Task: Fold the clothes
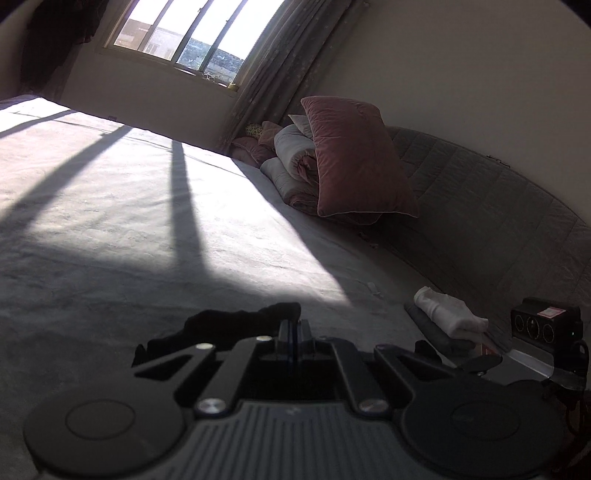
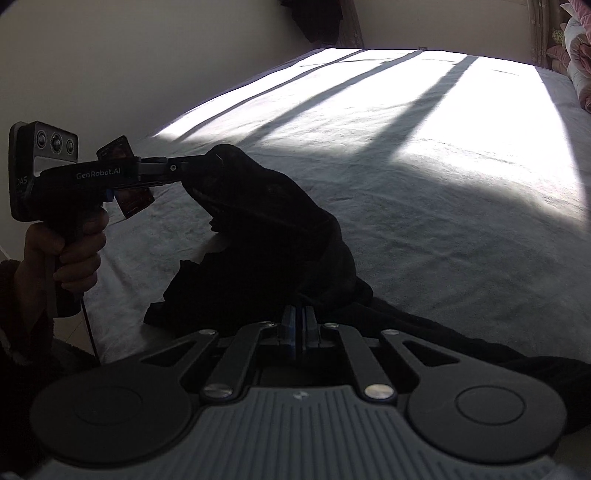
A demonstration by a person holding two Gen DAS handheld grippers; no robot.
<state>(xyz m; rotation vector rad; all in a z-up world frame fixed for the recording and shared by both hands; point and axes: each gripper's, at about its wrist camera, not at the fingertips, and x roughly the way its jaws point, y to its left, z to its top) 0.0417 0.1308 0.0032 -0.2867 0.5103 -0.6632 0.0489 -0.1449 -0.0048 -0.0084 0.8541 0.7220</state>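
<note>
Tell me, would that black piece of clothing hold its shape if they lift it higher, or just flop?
Probably flop: the black garment already sags between the left gripper and the right gripper, both pinching it. It likely weighs little, since a thin pinch holds it up. Its trailing end would probably drag across the bed.

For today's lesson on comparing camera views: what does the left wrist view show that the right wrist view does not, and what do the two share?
Only the left wrist view shows the window, the upright pink pillow and the folded white cloth on a grey stack. Only the right wrist view shows the left hand-held gripper from outside, shut on a raised edge of the black garment, and the person's left hand on its handle. Both share the sunlit bed and that garment, with the right hand-held gripper pinching it.
</note>
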